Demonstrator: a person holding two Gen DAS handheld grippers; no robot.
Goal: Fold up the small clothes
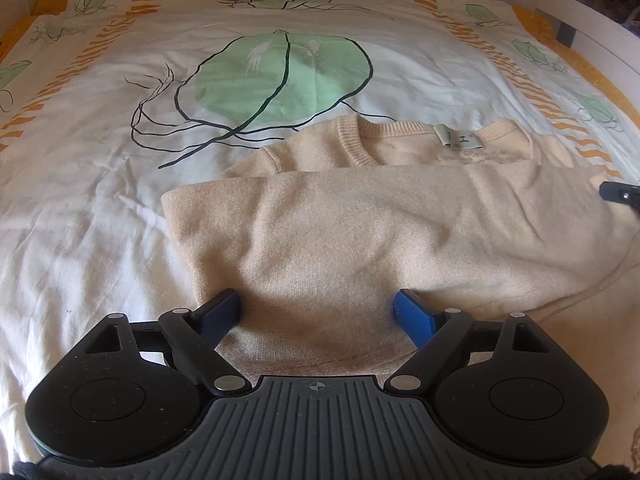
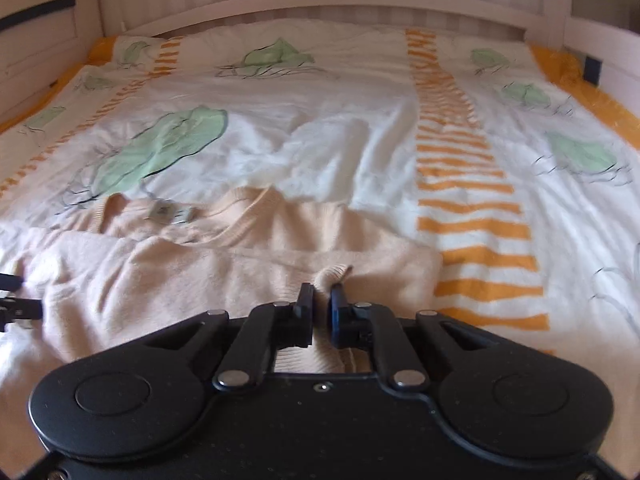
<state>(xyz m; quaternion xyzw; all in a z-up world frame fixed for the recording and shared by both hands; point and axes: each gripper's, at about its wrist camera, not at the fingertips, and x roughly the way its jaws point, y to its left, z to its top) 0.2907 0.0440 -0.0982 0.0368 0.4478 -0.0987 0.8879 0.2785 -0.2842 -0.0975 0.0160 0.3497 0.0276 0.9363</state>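
Observation:
A peach knit sweater lies on the bed, its lower part folded up over the body, with the neckline and its label showing beyond the fold. My left gripper stands open low over the near edge of the sweater, its blue pads wide apart on either side of the fabric. In the right wrist view the sweater spreads to the left, and my right gripper is shut on a ribbed edge of it that bunches up between the fingers. The right gripper's tip shows at the right edge of the left wrist view.
The bed cover is white with green leaf prints and orange striped bands, and is wrinkled. A white wooden bed frame rims the far side and both ends. The left gripper shows at the left edge.

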